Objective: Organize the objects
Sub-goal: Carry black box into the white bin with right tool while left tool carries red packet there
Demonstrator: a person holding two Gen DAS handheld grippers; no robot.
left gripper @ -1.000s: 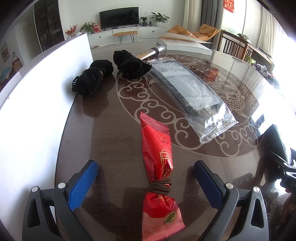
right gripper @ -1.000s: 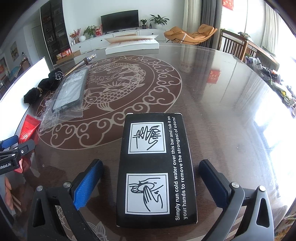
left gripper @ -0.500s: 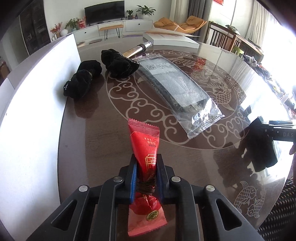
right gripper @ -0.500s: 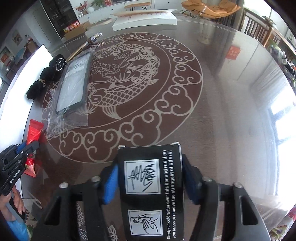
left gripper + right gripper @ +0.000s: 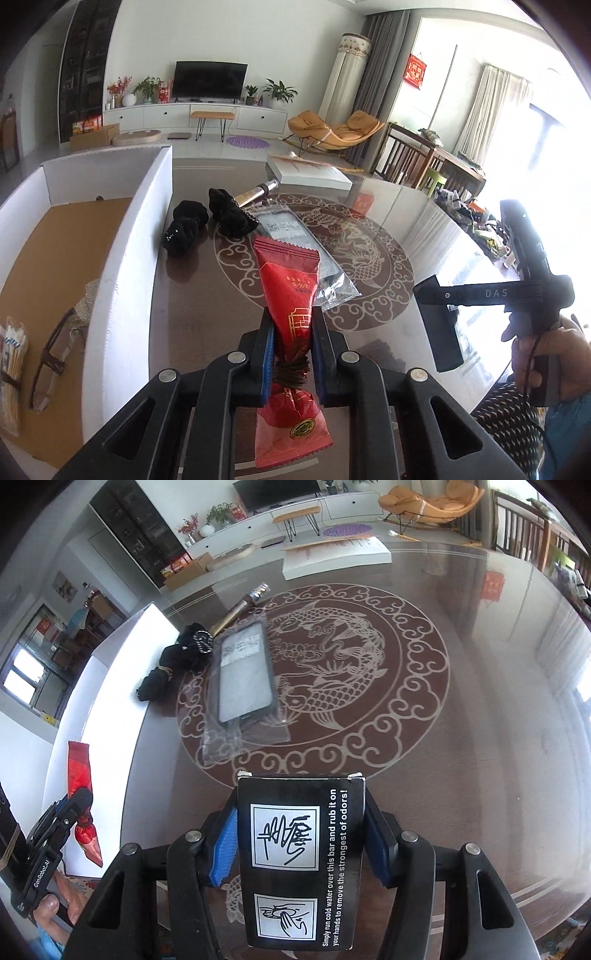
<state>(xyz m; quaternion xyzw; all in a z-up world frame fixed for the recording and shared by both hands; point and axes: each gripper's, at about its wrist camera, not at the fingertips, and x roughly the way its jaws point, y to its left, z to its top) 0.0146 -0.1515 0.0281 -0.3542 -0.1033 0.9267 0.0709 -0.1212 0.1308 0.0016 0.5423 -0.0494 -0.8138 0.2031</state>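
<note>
Left gripper [image 5: 291, 354] pinches tied red foil packet [image 5: 290, 291] above the glossy brown surface [image 5: 192, 295]; right gripper [image 5: 301, 843] clamps black printed box [image 5: 299, 853]. Ahead: bagged phone case [image 5: 245, 672], black scrunchies [image 5: 184, 229]. Only left view shows white box's [image 5: 125, 266] cardboard-lined interior.

Left gripper [image 5: 291, 354] low at centre of its own wrist view, blue pads clamped tight on the banded waist of a red packet [image 5: 290, 314], angled down. Seen again at lower left of the right wrist view, held by a hand [image 5: 59, 904]. Right gripper [image 5: 301, 845] at bottom centre of its view, pads pressed on both sides of a black box [image 5: 295, 853]. Right hand [image 5: 546, 354] gripping its handle at right edge of the left view.
</note>
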